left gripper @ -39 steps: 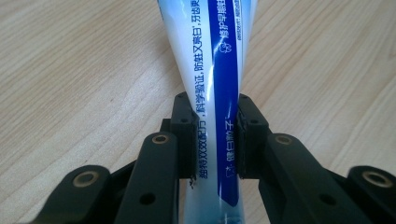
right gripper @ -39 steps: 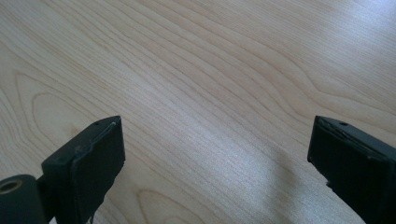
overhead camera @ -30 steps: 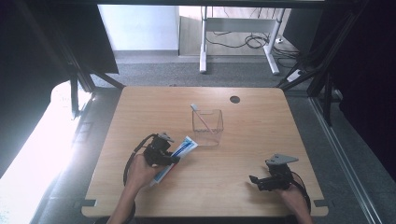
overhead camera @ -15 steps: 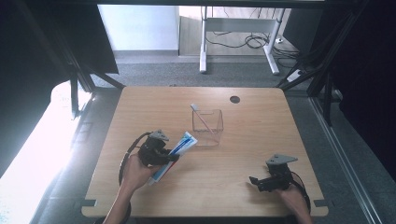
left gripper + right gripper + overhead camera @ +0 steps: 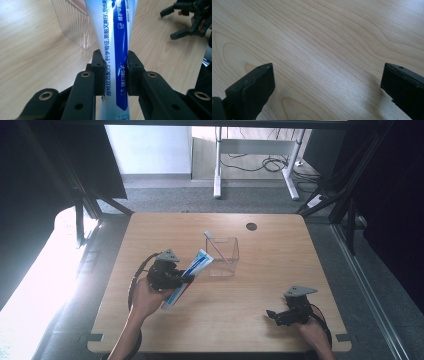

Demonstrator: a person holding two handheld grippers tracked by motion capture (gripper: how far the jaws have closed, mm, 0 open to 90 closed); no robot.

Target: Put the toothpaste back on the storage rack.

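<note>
Toothpaste tube [image 5: 185,277], white and blue, clamped across its middle between the pads of the left tool [image 5: 172,279] and held off the wooden bench [image 5: 260,320], its upper end tilted toward the clear plastic holder [image 5: 223,257] standing near the bench's centre. Seen from the left gripper view: tube [image 5: 113,47] pinched flat between the two black jaws of the left tool [image 5: 115,75], printed face up, the ribbed wall of the holder [image 5: 72,25] just beyond and slightly to one side. Already in the holder: a pink toothbrush [image 5: 216,246], leaning with its head over the far-left rim. Right tool [image 5: 280,316] resting low at the near right corner of the bench, well apart from holder and tube, jaws spread wide with nothing between them; bare wood grain [image 5: 324,50] ahead in the right gripper view. By the look of things, pickup done and carry roughly at its midpoint: tube secured and raised, top end close to the holder's near-left corner but not yet over the opening. Left to do, judging by the layout: bring the tube above the rim, tip it upright, lower it in beside the toothbrush, then release.
</note>
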